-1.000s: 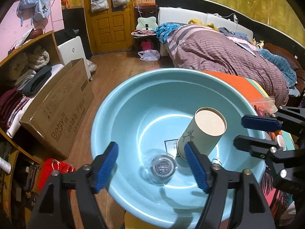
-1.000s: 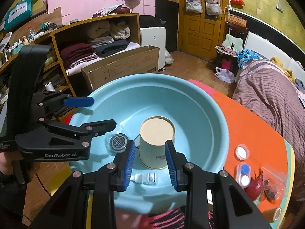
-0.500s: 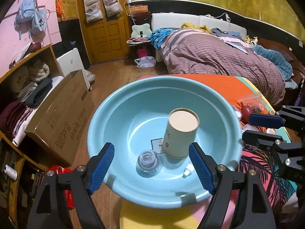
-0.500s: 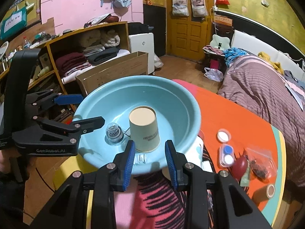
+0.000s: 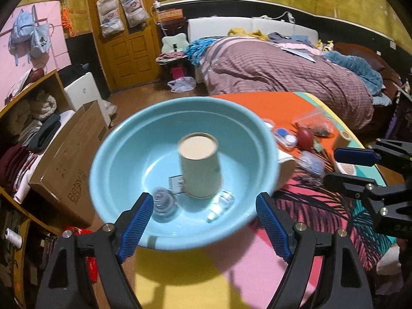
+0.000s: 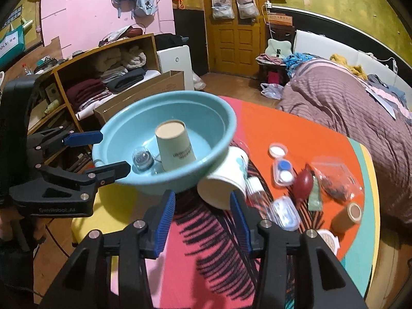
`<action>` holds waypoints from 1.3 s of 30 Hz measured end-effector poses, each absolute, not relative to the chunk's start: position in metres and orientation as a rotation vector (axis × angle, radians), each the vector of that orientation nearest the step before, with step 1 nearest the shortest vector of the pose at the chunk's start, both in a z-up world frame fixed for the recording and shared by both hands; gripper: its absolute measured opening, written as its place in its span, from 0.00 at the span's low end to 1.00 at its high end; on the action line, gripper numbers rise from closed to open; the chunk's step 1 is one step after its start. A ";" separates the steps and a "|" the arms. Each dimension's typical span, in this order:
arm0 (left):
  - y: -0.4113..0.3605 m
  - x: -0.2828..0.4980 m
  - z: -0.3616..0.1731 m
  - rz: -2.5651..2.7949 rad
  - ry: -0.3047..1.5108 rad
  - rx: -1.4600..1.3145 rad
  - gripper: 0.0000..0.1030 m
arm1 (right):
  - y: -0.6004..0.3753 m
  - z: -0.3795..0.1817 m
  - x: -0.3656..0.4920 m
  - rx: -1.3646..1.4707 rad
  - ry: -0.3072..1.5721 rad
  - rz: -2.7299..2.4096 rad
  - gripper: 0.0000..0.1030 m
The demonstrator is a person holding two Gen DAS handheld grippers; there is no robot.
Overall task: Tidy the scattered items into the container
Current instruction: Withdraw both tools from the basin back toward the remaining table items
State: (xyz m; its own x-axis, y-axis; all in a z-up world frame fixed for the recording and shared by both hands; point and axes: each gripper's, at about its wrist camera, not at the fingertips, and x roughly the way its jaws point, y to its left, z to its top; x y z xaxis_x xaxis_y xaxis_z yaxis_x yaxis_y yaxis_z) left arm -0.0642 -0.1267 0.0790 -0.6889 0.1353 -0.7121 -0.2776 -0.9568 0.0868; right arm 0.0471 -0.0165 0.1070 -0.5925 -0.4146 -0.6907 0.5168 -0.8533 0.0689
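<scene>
- Both grippers have drawn back from the round light-blue plastic basin (image 5: 123,154) since a second ago; it now sits farther ahead of them, and more of the colourful patterned tablecloth (image 6: 262,128) shows.
- The left gripper (image 5: 200,221) has its blue-padded jaws spread wide, holding nothing, at the near rim of the basin.
- The right gripper (image 6: 202,221) is parted about a cup's width and empty, over the cloth just short of the basin.
- Inside the basin an upturned beige paper cup (image 5: 199,164) stands on its mouth, with a small clear round jar (image 5: 163,200) to its left and a small clear dropper bottle (image 5: 221,202), blurred, lying to its right.
- Outside, a white paper cup with blue print (image 6: 226,180) lies on its side, touching the basin wall.
- Still on the cloth: a clear bottle (image 6: 257,195), a clear plastic case (image 6: 285,213), a contact-lens case (image 6: 282,171), a white round lid (image 6: 278,150), a dark-red rubber bulb (image 6: 303,182), a clear zip bag (image 6: 334,177) and a tan tape roll (image 6: 347,215).
</scene>
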 end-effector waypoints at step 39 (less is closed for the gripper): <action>0.022 -0.054 0.020 2.393 0.322 -1.136 0.84 | 0.122 0.047 0.069 1.171 0.019 -2.551 0.46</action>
State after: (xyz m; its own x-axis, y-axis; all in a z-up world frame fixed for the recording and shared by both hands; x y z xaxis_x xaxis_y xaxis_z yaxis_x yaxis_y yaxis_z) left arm -0.0537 0.0220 0.0195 -0.5480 0.3112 -0.7764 -0.5056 -0.8627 0.0111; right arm 0.0695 0.1217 0.0474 -0.6058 -0.2929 -0.7397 0.3041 -0.9444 0.1249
